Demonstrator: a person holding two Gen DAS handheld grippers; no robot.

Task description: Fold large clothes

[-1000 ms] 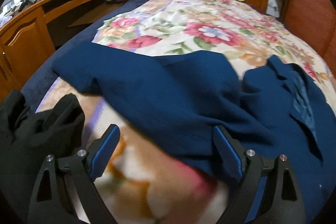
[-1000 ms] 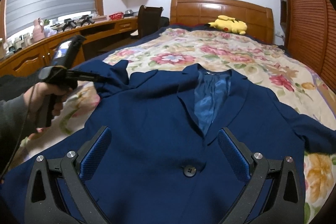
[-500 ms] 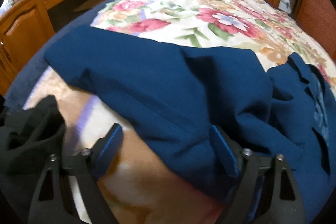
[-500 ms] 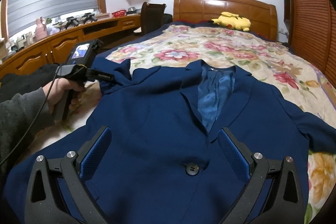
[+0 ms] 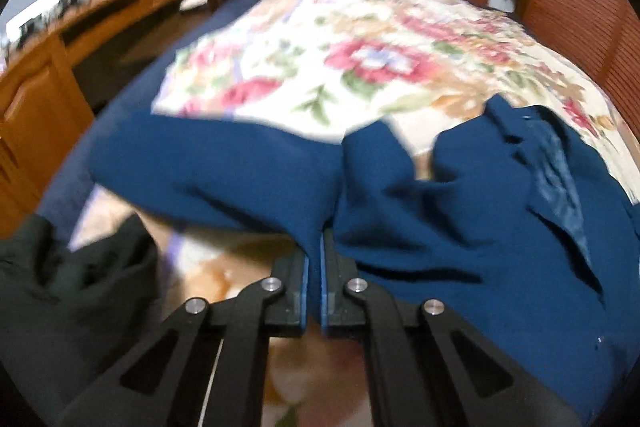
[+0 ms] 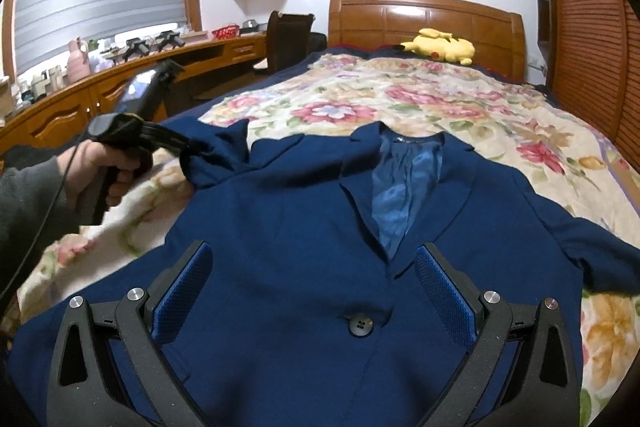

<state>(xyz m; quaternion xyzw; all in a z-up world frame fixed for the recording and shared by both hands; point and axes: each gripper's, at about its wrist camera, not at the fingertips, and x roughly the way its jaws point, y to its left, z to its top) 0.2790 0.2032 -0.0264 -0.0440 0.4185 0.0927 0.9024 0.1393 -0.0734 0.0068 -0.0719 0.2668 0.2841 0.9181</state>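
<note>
so over on the left there was a dark garment bunched at the bed's edge, not part of this step as far as i could tell. next to it the left claw was clenched on the left sleeve of the navy blazer, pinching a fold of cloth right between the pads. from the other camera you could see the person's left hand holding that tool with the sleeve bunched up at its tip, lifted a bit off the floral blanket.

the blazer itself was lying face up across the near end of the bed, buttoned at the one button, lapels open showing the shiny lining. the right claw hovered over the front panel, spread wide and holding nothing.

my guess on handling: soft and drapey but with some body in the shoulders and lapels, so it'd hold a crease better than a tee. lining looked slippery, so layers might slide. i'd grab at seams, cuff or shoulder, not mid-panel. far right, the other sleeve was flopped out on the blanket.
</note>
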